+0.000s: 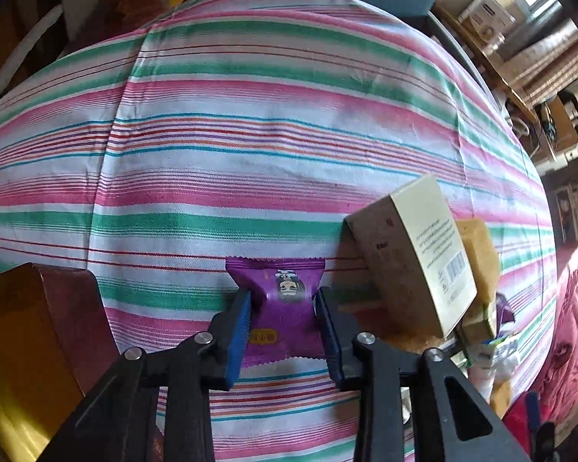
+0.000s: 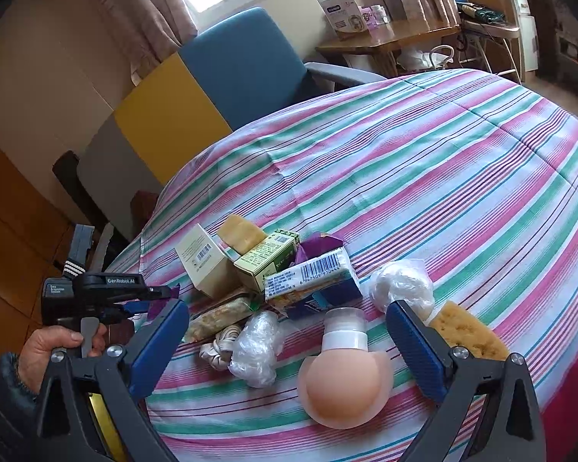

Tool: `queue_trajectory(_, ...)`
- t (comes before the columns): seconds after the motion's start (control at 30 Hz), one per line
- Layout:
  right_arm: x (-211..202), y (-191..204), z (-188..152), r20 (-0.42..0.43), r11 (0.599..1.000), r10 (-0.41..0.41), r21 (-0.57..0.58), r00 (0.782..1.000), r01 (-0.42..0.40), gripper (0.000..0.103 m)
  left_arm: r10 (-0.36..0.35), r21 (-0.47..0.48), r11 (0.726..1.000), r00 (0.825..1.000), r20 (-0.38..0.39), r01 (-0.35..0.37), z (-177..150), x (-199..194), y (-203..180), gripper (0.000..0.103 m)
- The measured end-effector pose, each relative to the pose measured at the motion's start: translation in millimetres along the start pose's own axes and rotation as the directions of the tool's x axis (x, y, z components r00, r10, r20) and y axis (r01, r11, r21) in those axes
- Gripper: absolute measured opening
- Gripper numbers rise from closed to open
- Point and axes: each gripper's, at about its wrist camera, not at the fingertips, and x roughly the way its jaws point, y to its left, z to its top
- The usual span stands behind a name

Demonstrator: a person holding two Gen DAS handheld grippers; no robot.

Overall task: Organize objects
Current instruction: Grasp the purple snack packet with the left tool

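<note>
My left gripper (image 1: pixel 284 297) points down at the striped cloth (image 1: pixel 250 161) and is shut on a purple snack packet (image 1: pixel 287 288). Its blue pads pinch the packet's sides into a waist, and the packet still rests on the cloth. In the right wrist view a hand (image 2: pixel 57 342) holds that gripper's black housing (image 2: pixel 96 292) at the table's left edge. My right gripper (image 2: pixel 287 313) stands wide open above a peach round bottle (image 2: pixel 345 392) with a white cap, with nothing between its fingers.
A pile sits right of the packet: a cream box (image 1: pixel 416 254), a yellow sponge (image 2: pixel 241 233), a green box (image 2: pixel 267 258) and a barcoded tissue pack (image 2: pixel 312 281). Crumpled plastic (image 2: pixel 256 350), a white cable (image 2: pixel 217 350) and a porous sponge (image 2: pixel 466 333) lie nearer. A gold box (image 1: pixel 19 346) stands left.
</note>
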Motion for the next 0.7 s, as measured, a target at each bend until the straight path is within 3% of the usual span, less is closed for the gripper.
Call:
queue_trajectory(0.2, -0.3, -5.4, 2.6, 0.014, 0.999, -0.026, 0.022, 1.000, 0.026, 0.103, -0.037, 0.057, 0.998, 0.997, 0.070, 0.033, -28.1, -9.8, -7.3, 0.033)
queue_trajectory(0.4, -3.0, -19.3, 6.7, 0.033, 0.996, -0.043, 0.083, 0.999, 0.040, 0.103, -0.095, 0.119, 0.990, 0.981, 0.167, 0.076, -75.5, -56.4, -12.3, 0.033)
queue_trajectory(0.57, -3.7, -38.8, 9.0, 0.029, 0.982, -0.052, 0.183, 0.998, 0.046, 0.102, -0.140, 0.202, 0.976, 0.953, 0.267, 0.087, -100.4, -114.1, -10.7, 0.033)
queue_trajectory(0.7, 2.4, -38.4, 7.3, -0.006, 0.981, -0.076, 0.179, 0.997, 0.075, 0.094, -0.164, 0.232, 0.968, 0.933, 0.320, 0.090, -114.1, -138.0, -3.3, 0.033)
